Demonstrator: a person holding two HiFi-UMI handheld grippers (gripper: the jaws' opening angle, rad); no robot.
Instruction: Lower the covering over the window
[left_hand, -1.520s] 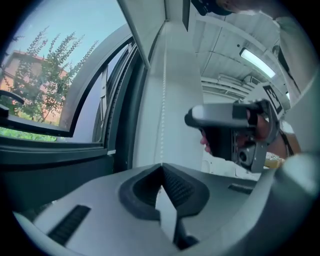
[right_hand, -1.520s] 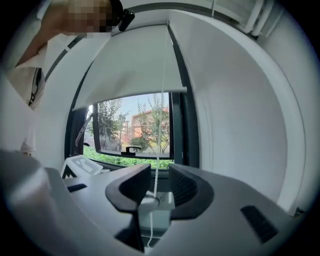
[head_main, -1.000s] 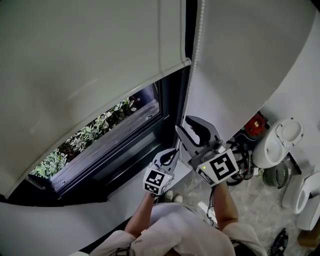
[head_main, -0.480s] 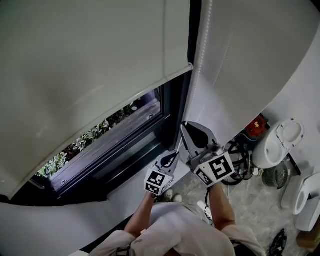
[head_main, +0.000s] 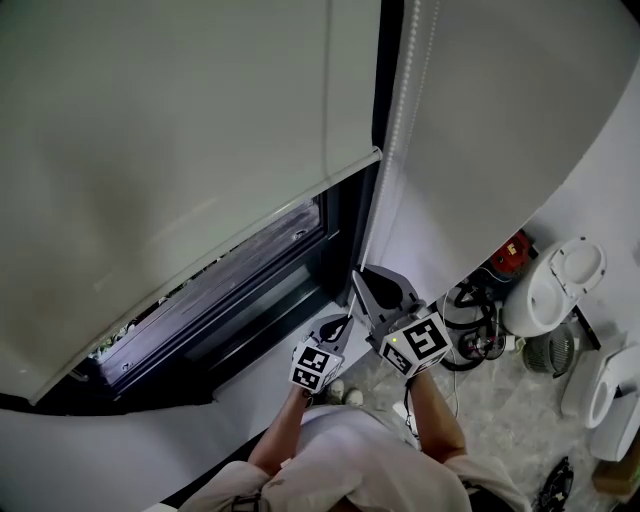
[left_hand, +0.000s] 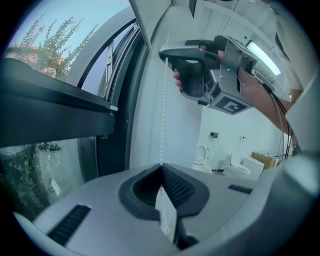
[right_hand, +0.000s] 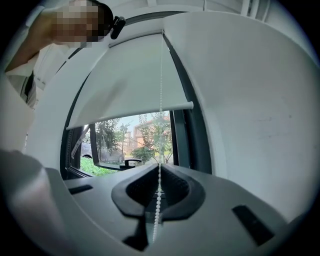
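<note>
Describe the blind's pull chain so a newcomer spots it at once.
Find the big white roller blind over the window. Right of it, along the dark frame, hangs the bead chain: a thin white strand, the only beaded line in view.

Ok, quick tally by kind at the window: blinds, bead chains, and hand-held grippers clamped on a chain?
Roller blind: 1
Bead chain: 1
Hand-held grippers shut on that chain: 2 (left hand-held gripper, right hand-held gripper)
Total: 4
</note>
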